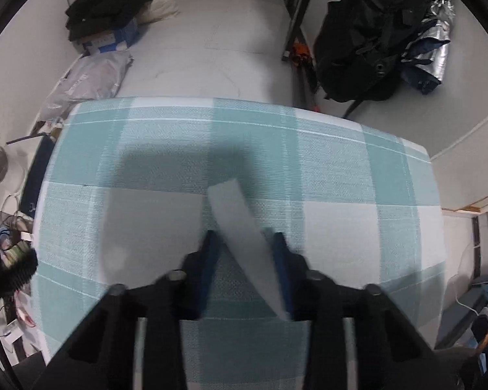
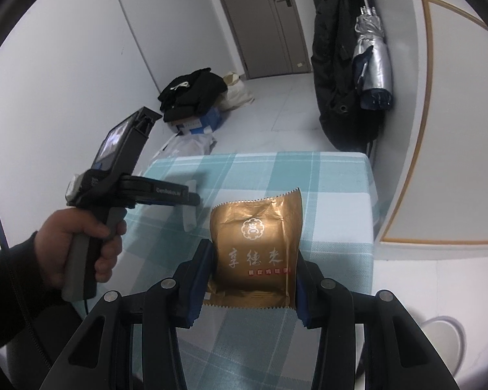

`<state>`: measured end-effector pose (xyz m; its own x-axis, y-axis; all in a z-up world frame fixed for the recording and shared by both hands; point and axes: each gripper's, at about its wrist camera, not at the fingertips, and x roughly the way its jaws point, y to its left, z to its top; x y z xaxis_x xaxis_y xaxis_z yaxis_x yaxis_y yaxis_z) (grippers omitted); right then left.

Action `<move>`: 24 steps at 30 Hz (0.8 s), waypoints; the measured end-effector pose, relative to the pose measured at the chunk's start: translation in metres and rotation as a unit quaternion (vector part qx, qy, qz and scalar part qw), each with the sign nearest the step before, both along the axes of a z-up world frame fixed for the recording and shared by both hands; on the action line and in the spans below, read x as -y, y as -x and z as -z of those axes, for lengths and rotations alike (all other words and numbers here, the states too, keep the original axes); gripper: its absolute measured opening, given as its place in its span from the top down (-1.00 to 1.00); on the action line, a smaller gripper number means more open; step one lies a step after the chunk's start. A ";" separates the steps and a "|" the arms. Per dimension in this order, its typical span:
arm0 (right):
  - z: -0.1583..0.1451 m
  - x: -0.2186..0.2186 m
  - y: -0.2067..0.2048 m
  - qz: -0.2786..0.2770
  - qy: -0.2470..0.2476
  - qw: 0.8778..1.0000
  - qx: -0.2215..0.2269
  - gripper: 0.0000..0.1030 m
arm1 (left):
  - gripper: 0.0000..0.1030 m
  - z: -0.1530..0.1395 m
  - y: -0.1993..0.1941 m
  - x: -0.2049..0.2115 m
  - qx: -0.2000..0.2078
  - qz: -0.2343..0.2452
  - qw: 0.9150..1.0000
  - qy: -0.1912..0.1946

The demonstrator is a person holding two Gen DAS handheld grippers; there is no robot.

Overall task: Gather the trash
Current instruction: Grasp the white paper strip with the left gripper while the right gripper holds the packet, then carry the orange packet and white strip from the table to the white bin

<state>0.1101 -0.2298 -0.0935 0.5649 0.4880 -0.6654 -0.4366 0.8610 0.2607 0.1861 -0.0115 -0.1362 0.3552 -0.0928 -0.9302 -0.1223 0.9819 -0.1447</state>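
Observation:
My right gripper is shut on a gold snack packet with white characters, held upright above the checked tablecloth. My left gripper has its fingers apart; a white strip of paper runs between them, leaning against the right finger, above the tablecloth. In the right wrist view the left gripper hovers over the table's left side with the white strip hanging from its tip.
A black coat and a silver umbrella hang at the right. On the floor behind the table lie black clothes on a blue box and a plastic bag. Cables and clutter sit left of the table.

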 end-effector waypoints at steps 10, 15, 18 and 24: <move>-0.013 0.006 0.011 0.003 -0.019 1.000 0.020 0.16 | 0.90 -0.008 0.002 0.004 0.001 0.017 1.000 0.003; -0.022 0.013 0.019 0.011 -0.023 0.999 0.029 0.16 | 0.93 -0.012 0.007 0.006 0.003 0.024 1.000 0.012; -0.028 0.019 0.021 0.016 -0.028 0.999 0.033 0.16 | 0.93 -0.017 0.012 0.007 0.010 0.027 1.000 0.012; -0.040 0.033 0.029 0.034 -0.049 0.998 0.037 0.16 | 0.93 -0.035 0.029 0.014 0.031 0.039 0.998 0.023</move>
<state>0.0807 -0.2627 -0.0530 0.6451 0.5075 -0.5713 -0.3991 0.8613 0.3144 0.1568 -0.0252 -0.1016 0.4022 -0.1640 -0.9007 -0.0353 0.9803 -0.1942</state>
